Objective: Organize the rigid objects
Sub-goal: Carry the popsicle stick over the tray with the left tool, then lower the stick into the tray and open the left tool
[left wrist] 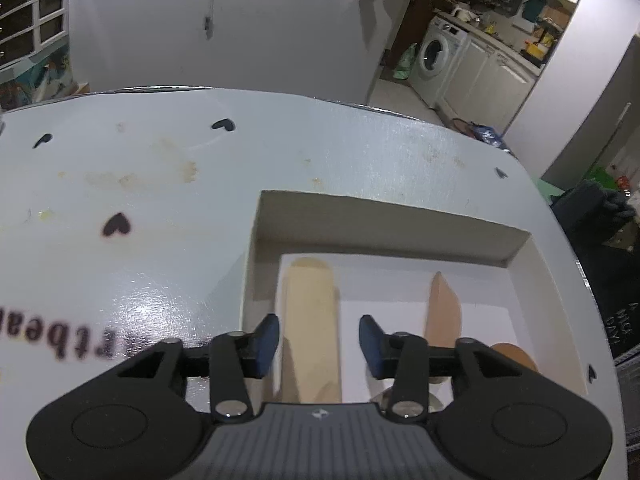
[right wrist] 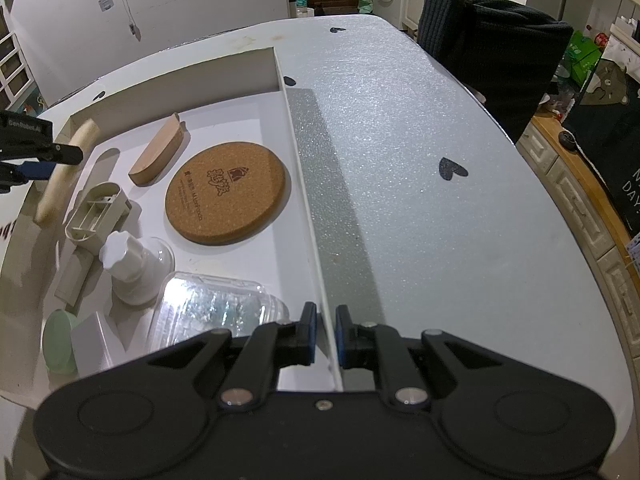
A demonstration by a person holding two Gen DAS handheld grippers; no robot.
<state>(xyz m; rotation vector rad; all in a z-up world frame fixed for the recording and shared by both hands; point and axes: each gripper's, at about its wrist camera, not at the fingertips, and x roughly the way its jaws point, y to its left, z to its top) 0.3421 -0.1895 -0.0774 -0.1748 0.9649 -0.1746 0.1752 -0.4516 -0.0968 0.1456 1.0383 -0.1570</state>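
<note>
A shallow white box [right wrist: 280, 76] sits on the table and holds the objects. My right gripper [right wrist: 325, 334] is shut on the box's right wall [right wrist: 316, 264] at its near end. My left gripper [left wrist: 319, 342] is open above the box's left part, with a pale wooden stick [left wrist: 310, 320] below and between its fingers, apparently loose and blurred. In the right wrist view that stick [right wrist: 66, 168] leans on the box's left wall by the left gripper [right wrist: 36, 160]. Inside lie a cork coaster [right wrist: 226, 192], a wooden wedge [right wrist: 158, 156] and a clear plastic case [right wrist: 216, 312].
The box also holds a beige plastic holder [right wrist: 96, 212], a white knobbed part [right wrist: 132, 268], a pale green disc [right wrist: 60, 340] and a white block [right wrist: 92, 340]. A dark knit cloth [right wrist: 492, 44] hangs past the table's far right edge. The white table [left wrist: 160, 184] carries heart prints.
</note>
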